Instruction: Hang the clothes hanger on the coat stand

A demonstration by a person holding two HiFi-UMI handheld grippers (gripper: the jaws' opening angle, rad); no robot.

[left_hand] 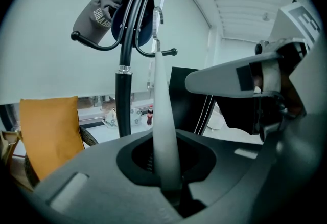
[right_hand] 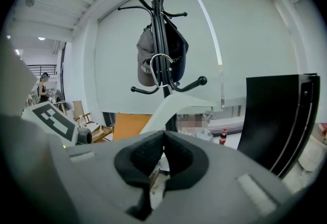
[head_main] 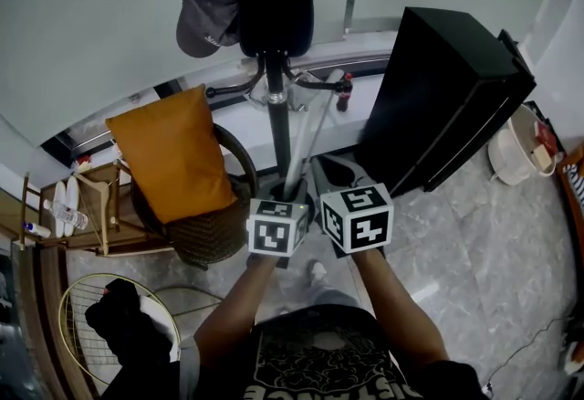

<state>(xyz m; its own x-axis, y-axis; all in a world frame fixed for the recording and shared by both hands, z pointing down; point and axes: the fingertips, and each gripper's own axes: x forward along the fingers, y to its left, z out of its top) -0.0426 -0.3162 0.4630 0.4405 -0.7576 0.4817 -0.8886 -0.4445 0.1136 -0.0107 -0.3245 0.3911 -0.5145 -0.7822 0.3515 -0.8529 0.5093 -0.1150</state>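
Clothes hanger (left_hand: 162, 110): white, and pinched low on one arm by the left tongs (left_hand: 166, 166), whose pads press on it from either side. From that grip its long axis runs straight up and away from the tongs, ending in the metal hook (left_hand: 157, 26) at the far tip. In the right gripper view the same hanger (right_hand: 173, 105) rises just beyond the right tongs (right_hand: 163, 133), whose pads are pressed together at the tips. Whether they nip an edge of the white arm I cannot tell, so the carrying looks to be the left's work.

Ahead of and above both tongs stands the coat stand (left_hand: 122, 100), a black pole with curved, knob-ended arms. The hook sits at the far end of the hanger, close by the lower arm (left_hand: 163, 53) on the right of the pole as the left tongs look at it. From the right tongs the hook (right_hand: 159, 67) crosses the pole just above the lower ring of arms. No view settles how far in front of the arm it hangs. A grey cap (left_hand: 99, 13) and a dark cap (left_hand: 135, 23) fill the upper arms, higher and to the left.

Judging by this, the hanging is not yet done. The left tongs, being the nearer and the one gripping, would need to carry the hook forward over the knob and then lower it.
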